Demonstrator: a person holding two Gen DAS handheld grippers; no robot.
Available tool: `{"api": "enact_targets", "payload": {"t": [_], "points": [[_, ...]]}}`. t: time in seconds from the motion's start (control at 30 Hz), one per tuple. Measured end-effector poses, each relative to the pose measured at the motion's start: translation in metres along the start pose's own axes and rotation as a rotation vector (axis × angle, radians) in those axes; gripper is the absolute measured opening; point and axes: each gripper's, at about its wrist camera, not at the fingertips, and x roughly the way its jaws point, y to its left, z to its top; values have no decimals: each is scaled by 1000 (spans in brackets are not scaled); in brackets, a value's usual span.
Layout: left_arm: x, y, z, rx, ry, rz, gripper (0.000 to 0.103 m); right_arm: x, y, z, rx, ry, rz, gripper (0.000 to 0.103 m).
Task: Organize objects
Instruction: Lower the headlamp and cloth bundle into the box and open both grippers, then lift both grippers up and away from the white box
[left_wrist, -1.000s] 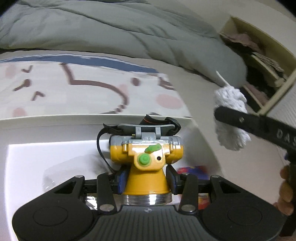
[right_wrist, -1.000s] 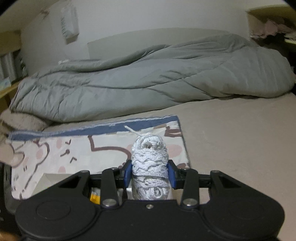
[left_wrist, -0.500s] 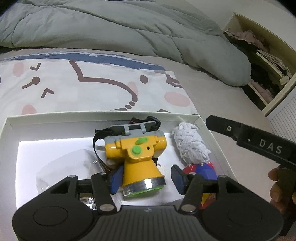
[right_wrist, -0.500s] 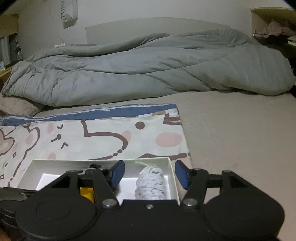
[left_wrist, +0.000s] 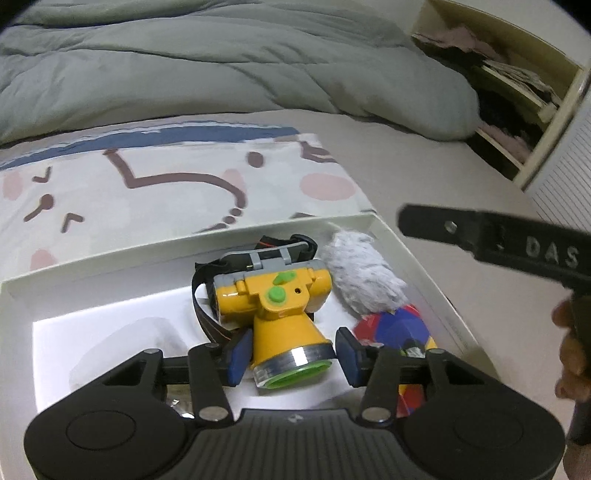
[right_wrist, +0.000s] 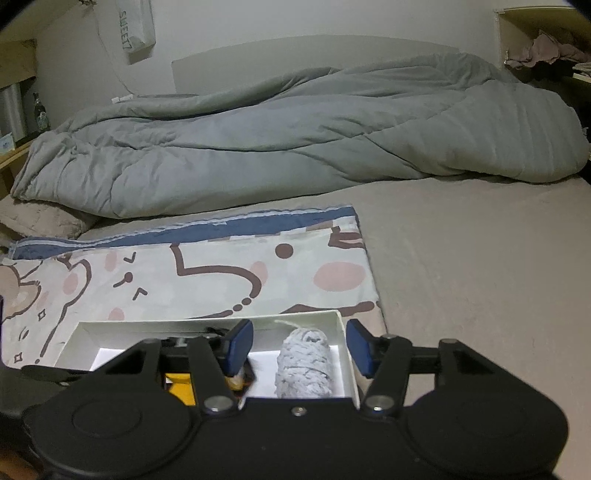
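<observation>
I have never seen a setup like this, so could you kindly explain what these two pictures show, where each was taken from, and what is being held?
There is no robot here: a person holds a two-finger gripper in each hand, and a fisheye camera on each looks forward along its fingers. One picture is from the left gripper, the other from the right gripper; the black bar marked "DAS" in the left view is the right gripper seen from the side.

On the bed, on a cartoon-print blanket, lies a white box. In it are a yellow headlamp, a ball of white yarn and a multicoloured toy that is too blurred to name.

Nothing is gripped. The headlamp sits between the left blue pads with gaps on both sides; the yarn lies loose between the right ones.
</observation>
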Motion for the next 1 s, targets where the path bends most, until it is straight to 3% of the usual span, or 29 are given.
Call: {"api": "enact_targets", "payload": {"t": [0.13, 0.2, 0.27, 0.57, 0.8, 1.0], "points": [[-3, 3, -1, -85, 17, 10, 51, 0, -2, 0, 7, 7, 9, 57], [-6, 6, 1, -114, 27, 10, 58, 1, -2, 1, 8, 11, 9, 57], [-14, 4, 2, -94, 16, 19, 67, -1, -1, 2, 13, 13, 11, 57], [-57, 6, 7, -49, -25, 56, 69, -22, 4, 3, 38, 21, 23, 57], [-92, 12, 1, -46, -50, 84, 82, -52, 18, 5, 9, 5, -4, 68], [-122, 18, -10, -28, -68, 83, 96, -81, 38, 5, -28, -1, -53, 83]]}}
